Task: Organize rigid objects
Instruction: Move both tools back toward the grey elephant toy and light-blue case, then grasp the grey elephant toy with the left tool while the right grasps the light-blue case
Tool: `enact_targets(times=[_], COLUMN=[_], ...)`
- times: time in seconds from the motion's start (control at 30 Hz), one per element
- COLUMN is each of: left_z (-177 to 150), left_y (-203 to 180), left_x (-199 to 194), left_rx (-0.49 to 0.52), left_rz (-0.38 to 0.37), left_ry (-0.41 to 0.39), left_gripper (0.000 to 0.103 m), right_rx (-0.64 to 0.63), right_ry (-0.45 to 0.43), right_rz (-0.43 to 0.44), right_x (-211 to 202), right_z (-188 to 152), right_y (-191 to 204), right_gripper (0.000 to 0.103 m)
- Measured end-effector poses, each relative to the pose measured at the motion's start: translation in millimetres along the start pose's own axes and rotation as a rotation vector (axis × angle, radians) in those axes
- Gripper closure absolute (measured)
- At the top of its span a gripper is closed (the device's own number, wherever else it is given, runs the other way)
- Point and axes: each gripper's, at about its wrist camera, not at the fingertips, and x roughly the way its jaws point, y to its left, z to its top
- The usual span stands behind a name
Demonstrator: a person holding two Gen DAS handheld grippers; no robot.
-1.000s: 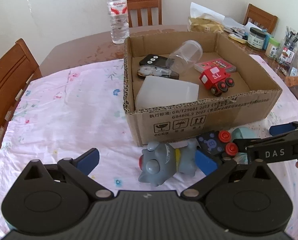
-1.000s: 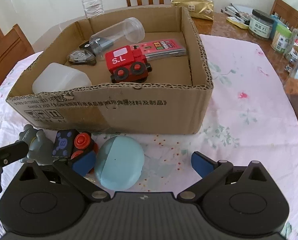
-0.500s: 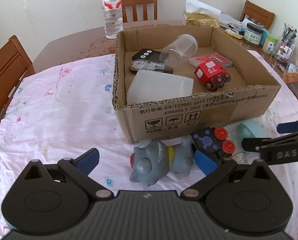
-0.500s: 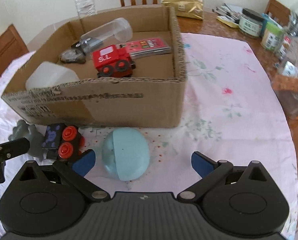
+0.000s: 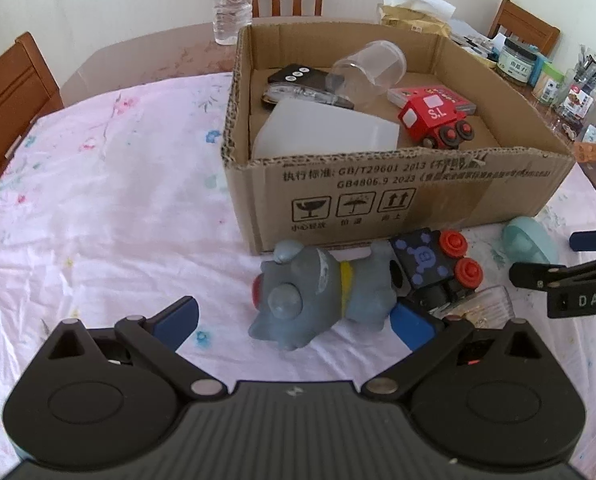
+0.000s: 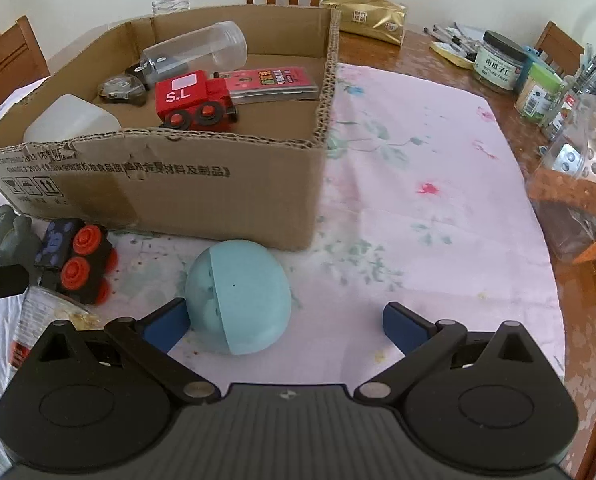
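Two pairs of tongs hover low over the surface point(image 6: 398, 208), both spread wide and holding nothing. The right tongs point(image 6: 285, 322) are the nearer ones to the pale blue egg-shaped case point(image 6: 237, 296): it lies on the cloth just in front of the cardboard box point(image 6: 177, 196), toward their left finger and seemingly touching that blue pad, with open cloth between it and the right pad. Its long axis runs roughly away from the tongs, slightly slanted. The left tongs point(image 5: 293, 322) face the grey toy animal point(image 5: 310, 296), lying on its side across their gap, with the black block with red knobs point(image 5: 434, 264) against it. Compared with a second ago, the right tongs have closed in on the case, which now sits nearer their centre, though still left of it.
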Motion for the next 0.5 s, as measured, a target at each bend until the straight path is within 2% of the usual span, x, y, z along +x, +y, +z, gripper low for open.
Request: enact_targets(times=[0.17, 0.27, 0.5], left_z=[0.7, -0.3, 1.1], left_y=[-0.2, -1.9, -2.0], left_x=[13.5, 17.1, 20.3], left_rx=[-0.012, 0.004, 0.014], left_rz=[-0.010, 0.012, 0.002], left_ry=[0.030, 0.011, -0.008], left_gripper=[0.001, 0.001, 0.001], right_rx=[-0.010, -0.016, -0.017], right_ry=[-0.005, -0.011, -0.027], right_rz=[0.005, 0.010, 0.010], right_x=[0.1, -0.1, -1.3], right_z=[-1.3, -1.8, -4.4], right_y=[-0.9, -1.9, -2.1], right_gripper=[0.000, 0.000, 0.000])
